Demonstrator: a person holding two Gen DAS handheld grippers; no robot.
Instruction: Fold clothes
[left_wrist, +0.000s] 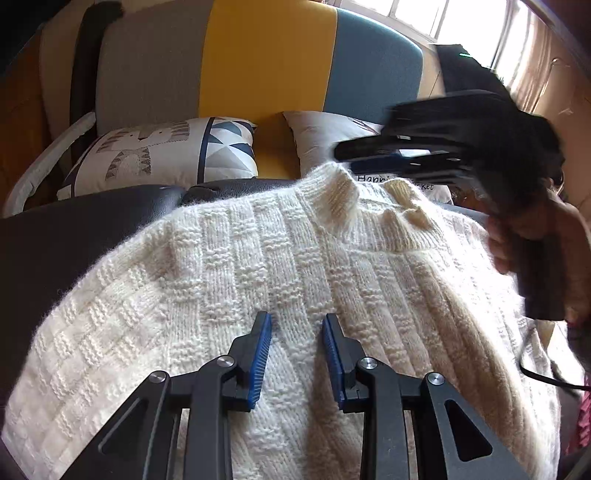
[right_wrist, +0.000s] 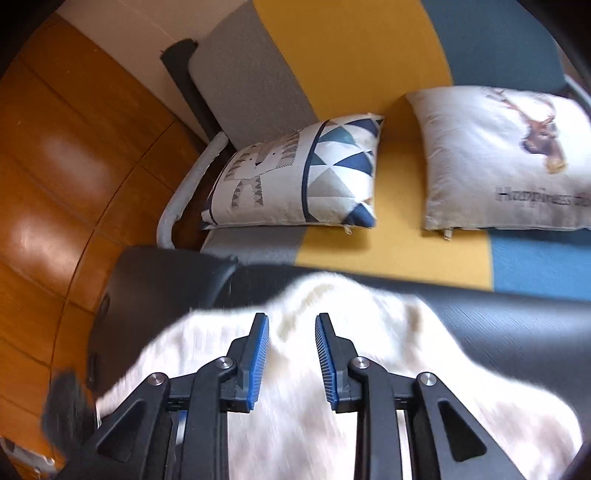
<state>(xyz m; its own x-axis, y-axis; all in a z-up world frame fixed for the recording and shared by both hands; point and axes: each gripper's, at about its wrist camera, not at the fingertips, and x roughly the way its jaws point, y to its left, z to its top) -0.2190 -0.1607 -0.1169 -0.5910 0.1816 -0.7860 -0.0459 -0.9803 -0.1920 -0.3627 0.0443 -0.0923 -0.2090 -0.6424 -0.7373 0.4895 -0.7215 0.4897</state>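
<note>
**White sweater spread flat, both grippers above it w/ jaws apart**

The white knit sweater (left_wrist: 280, 266) lies spread out on a dark padded surface (left_wrist: 66, 243). Its neck hole points to the far side, toward a sofa (left_wrist: 266, 59) w/ gray, yellow & blue stripes.

The left gripper (left_wrist: 297, 321) is over the near middle of the sweater. Its jaws are a bit apart. The blue pads (left_wrist: 260, 354) don't pinch any knit; the fabric shows plain in the gap between them. Can't tell if the tips touch the wool or just sit above it.

The right gripper (left_wrist: 351, 157) is on the far right, near the sweater's collar. It's blurry in the left cam. A hand (left_wrist: 532, 236) holds its handle. In its own cam the right gripper (right_wrist: 291, 319) has jaws a bit apart too, w/ nothing squeezed between the pads. The sweater (right_wrist: 332, 406) is below it and blurry there.

Two pillows lean on the sofa. The left pillow (right_wrist: 295, 173) has blue & gray triangles. The right pillow (right_wrist: 498, 158) has a deer head pic & some words. An orange-brown wood floor (right_wrist: 55, 166) is on the left side of the sofa. A bright window (left_wrist: 461, 18) is far right.
</note>
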